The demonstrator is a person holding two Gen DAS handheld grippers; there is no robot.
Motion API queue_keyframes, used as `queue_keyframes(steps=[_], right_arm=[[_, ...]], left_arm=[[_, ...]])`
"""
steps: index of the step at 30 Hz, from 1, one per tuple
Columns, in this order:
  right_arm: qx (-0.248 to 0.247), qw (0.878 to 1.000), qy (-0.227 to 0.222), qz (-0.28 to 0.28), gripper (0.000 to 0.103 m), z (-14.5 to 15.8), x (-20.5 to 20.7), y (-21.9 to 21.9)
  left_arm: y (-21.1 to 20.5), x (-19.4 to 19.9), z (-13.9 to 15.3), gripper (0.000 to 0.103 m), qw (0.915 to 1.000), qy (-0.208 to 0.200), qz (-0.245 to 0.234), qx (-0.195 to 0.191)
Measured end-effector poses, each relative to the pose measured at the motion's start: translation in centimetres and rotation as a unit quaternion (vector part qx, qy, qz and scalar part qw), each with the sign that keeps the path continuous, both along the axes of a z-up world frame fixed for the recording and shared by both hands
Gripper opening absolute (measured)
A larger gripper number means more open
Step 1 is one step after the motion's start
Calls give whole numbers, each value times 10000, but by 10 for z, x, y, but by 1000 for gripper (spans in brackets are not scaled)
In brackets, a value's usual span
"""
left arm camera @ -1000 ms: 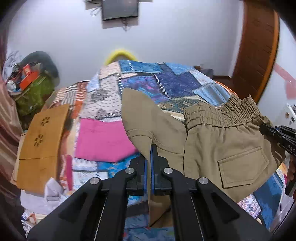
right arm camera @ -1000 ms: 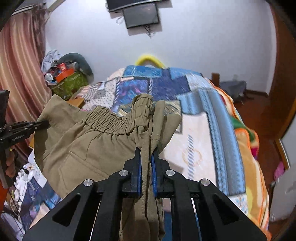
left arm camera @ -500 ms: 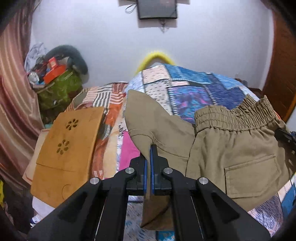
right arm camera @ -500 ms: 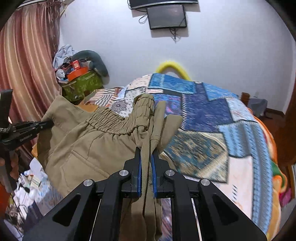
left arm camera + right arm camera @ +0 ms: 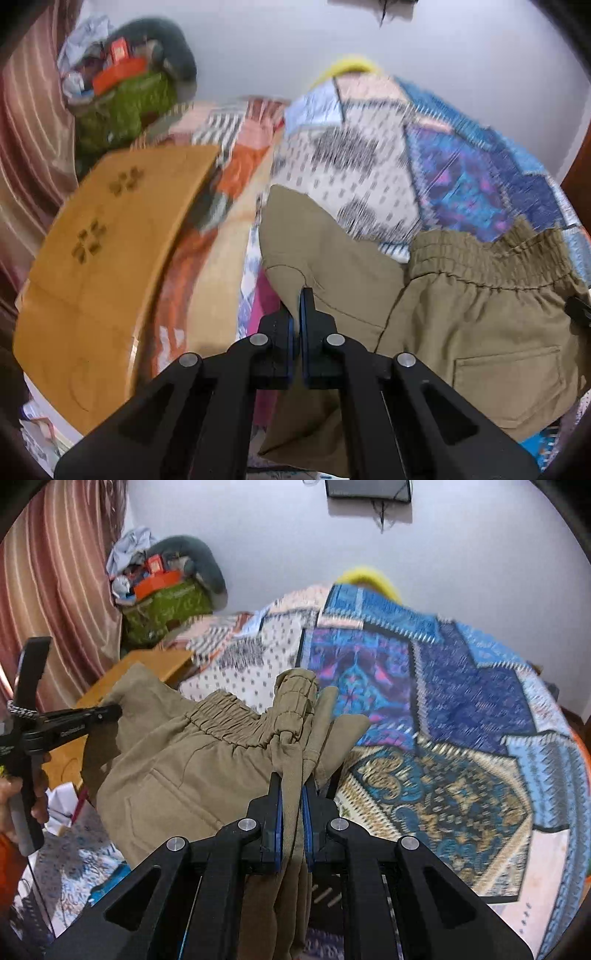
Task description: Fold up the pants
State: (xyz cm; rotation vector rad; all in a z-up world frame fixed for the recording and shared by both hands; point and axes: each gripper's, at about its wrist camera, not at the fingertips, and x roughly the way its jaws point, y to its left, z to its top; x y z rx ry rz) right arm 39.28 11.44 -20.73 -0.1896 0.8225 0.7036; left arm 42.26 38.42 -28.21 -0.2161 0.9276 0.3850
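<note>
Khaki pants (image 5: 192, 764): soft, light, floppy. Left gripper (image 5: 297, 295) fingers clamped on hem; right gripper (image 5: 291, 786) fingers clamped on bunched waistband; best held at edges above bed (image 5: 461, 716).

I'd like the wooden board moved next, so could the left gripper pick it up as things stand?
Probably not: the left gripper is shut on the pants. The wooden board lies uncovered beside it.

Pants (image 5: 480, 332) above quilt (image 5: 480, 177); board (image 5: 103, 266) left.

Home bedroom, patchwork bedspread (image 5: 461, 709) on a bed, striped curtain (image 5: 55, 590), wall-mounted screen (image 5: 367, 487)
</note>
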Motion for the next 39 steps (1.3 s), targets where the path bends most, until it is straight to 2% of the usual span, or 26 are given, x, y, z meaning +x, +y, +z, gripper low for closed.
queue_keyframes(steps=[3, 6, 9, 11, 15, 18, 23, 30, 35, 39], right_arm=[[-154, 9998, 81, 15, 8, -13, 2, 4], [-183, 9995, 249, 26, 10, -16, 6, 1], [-281, 9986, 457, 14, 16, -17, 8, -3], [-288, 9986, 453, 15, 20, -16, 4, -8], [-504, 9976, 470, 1, 43, -13, -9, -17], [-666, 9969, 407, 56, 46, -5, -24, -25], [-656, 9974, 283, 68, 46, 25, -53, -40], [-246, 9989, -364, 132, 46, 98, -102, -58], [333, 9954, -891, 95, 46, 155, -145, -78], [729, 9889, -1290, 116, 46, 192, -180, -94]], left_arm=[[8, 2, -25, 5, 9992, 358, 107, -114], [10, -2, -36, 11, 9982, 551, 109, -191], [8, -7, -36, 29, 9974, 688, 226, -70], [6, -14, -35, 50, 9963, 809, 294, 35], [-2, -32, -27, 53, 9948, 980, 232, 140], [-13, -49, -14, 53, 9948, 996, 139, 189], [-41, -82, 31, 53, 9971, 721, -82, 235], [-95, -142, 127, 53, 9973, -99, -543, 479], [-133, -203, 205, 53, 9902, -1049, -723, 568], [-165, -256, 256, 53, 9780, -1729, -826, 828]])
